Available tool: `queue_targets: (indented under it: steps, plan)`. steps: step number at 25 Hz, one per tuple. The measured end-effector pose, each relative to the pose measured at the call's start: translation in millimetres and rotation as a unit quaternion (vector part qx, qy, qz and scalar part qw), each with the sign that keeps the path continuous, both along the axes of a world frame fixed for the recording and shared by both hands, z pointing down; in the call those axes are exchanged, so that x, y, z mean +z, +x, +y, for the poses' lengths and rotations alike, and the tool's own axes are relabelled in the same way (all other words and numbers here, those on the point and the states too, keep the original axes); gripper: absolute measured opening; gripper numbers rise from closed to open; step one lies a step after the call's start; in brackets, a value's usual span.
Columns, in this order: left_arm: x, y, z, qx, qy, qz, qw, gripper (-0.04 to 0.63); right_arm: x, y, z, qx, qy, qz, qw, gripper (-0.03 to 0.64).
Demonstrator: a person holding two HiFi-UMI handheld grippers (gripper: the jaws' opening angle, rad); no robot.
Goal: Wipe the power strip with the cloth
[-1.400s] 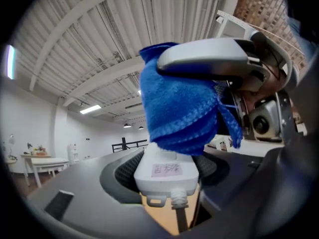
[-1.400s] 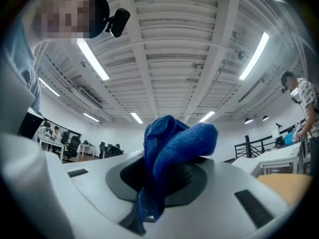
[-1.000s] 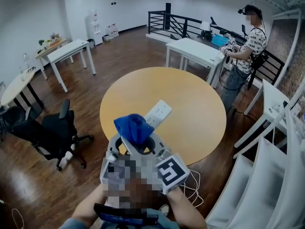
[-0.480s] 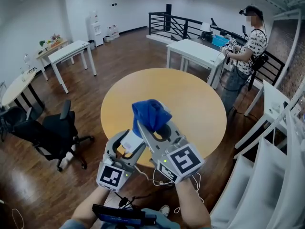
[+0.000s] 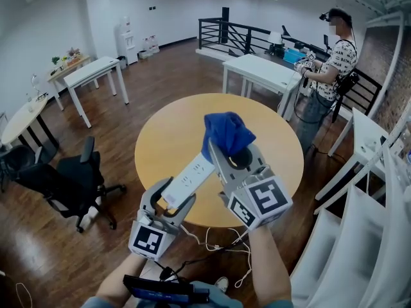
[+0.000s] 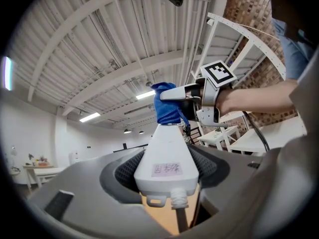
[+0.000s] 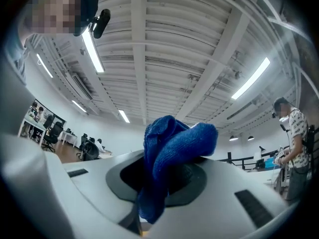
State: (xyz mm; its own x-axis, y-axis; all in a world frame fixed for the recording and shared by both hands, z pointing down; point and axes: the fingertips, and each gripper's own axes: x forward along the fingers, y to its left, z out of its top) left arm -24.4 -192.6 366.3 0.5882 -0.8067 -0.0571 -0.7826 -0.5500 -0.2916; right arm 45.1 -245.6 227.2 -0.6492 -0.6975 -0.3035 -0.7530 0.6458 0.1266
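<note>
**Head view: one stiff, one limp**

Nearest, the left gripper [image 5: 172, 202] clamped the cord end of the power strip [image 5: 191, 178], raised above the table [image 5: 167, 130]. It likely handled stiff, light and smooth. Farther, the right gripper [image 5: 226, 147] pinched the limp cloth [image 5: 226, 132] by the strip's tip.

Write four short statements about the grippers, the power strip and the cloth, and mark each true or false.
1. The left gripper grips the white plastic power strip. True.
2. The power strip lies flat on the round wooden table. False: it is held up above the table.
3. The right gripper clamps the blue terry cloth. True.
4. The black office chair stands right of the table. False: it stands to its left.
</note>
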Motion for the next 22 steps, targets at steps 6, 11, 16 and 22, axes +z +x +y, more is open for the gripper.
queue_targets:
  steps: [6,11,16,22]
  plan:
    - [0.5,0.3,2.3,0.001,-0.001,-0.004,1.0,0.279,-9.4,10.5,-8.1,0.019,0.01,0.004,1.0,0.067]
    - [-0.2,-1.7,3.4,0.0,-0.001,-0.001,1.0,0.279,-13.3,16.7,-11.8,0.034,0.02,0.011,0.999,0.067]
    - [-1.0,-1.8,4.3,-0.001,0.0,0.0,1.0,0.279,-20.2,19.8,-13.6,0.042,0.027,0.016,0.999,0.067]
    - [-1.8,-2.3,3.9,-0.003,-0.001,0.001,1.0,0.279,-17.9,7.4,-6.3,0.029,0.029,0.023,0.999,0.067]
